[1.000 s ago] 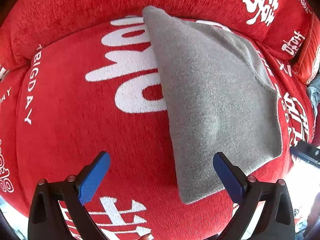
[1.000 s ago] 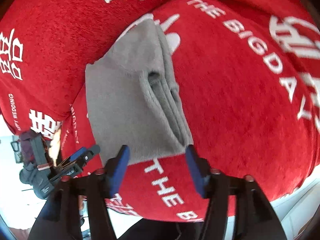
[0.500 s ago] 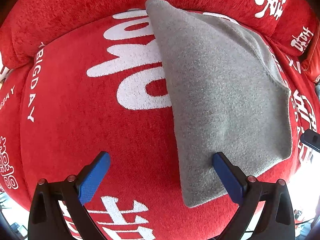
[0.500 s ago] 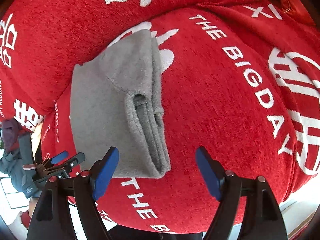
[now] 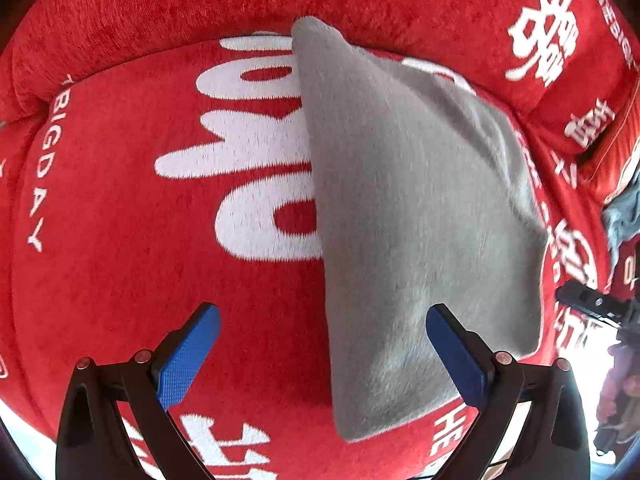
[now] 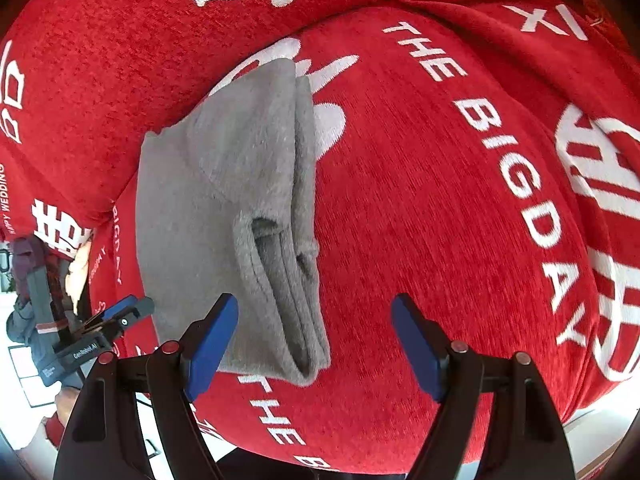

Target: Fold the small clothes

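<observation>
Left gripper [image 5: 322, 354] spread, right gripper [image 6: 314, 346] spread, folded grey garment [image 5: 404, 216] on red printed cushion [image 5: 120, 240]

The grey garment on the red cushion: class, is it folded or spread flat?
Folded. The grey garment shows stacked layered edges along its right side in the right wrist view, lying compact on the red cushion.

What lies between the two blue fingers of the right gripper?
In the right wrist view, the near layered end of the folded grey garment lies between the fingers of the open right gripper, beside the left pad; the rest is bare red sofa cover.
</observation>
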{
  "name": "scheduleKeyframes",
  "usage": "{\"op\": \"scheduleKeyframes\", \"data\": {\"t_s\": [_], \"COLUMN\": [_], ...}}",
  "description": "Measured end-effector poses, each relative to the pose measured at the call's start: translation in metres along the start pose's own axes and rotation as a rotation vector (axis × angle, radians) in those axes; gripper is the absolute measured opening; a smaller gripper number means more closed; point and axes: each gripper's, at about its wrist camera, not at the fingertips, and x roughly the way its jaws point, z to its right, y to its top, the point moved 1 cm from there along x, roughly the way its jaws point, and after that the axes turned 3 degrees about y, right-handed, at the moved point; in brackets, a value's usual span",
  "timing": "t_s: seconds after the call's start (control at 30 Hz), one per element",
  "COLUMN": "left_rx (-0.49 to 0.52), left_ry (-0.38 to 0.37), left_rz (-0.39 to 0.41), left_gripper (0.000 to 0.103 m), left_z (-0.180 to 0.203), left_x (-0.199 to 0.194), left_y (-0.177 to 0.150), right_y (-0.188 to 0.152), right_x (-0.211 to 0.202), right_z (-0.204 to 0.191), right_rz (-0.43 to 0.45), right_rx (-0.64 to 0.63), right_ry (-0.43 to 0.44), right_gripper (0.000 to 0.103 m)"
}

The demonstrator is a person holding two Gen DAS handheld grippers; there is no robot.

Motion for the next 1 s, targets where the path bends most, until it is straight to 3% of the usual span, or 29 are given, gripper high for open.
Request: {"op": "scheduleKeyframes", "data": {"t_s": [0.17, 0.53, 0.73, 1.0], "left_rx": [-0.036, -0.037, -0.025, -0.055], "left_ry": [-0.128, -0.297, -0.348, -0.354], "left_rz": [-0.010, -0.043, -0.068, -0.049], "left_gripper": [0.103, 0.103, 0.103, 0.103], "left_z": [0.001, 0.009, 0.014, 0.024], "left_x": [0.006, 0.024, 0.037, 0.035], "left_y": [0.015, 0.021, 0.028, 0.036], "right_y": [0.019, 0.068, 0.083, 0.097], "right_x": [0.007, 0.037, 0.053, 0.066], "right_z": [0.001, 0.010, 0.026, 0.022], "right_rz": [-0.014, -0.058, -0.091, -0.156], "right_rx": [0.000, 0.036, 0.080, 0.062], "right_ry": [0.066, 0.312, 0.412, 0.557], "right_gripper": [0.082, 0.082, 0.082, 0.082]}}
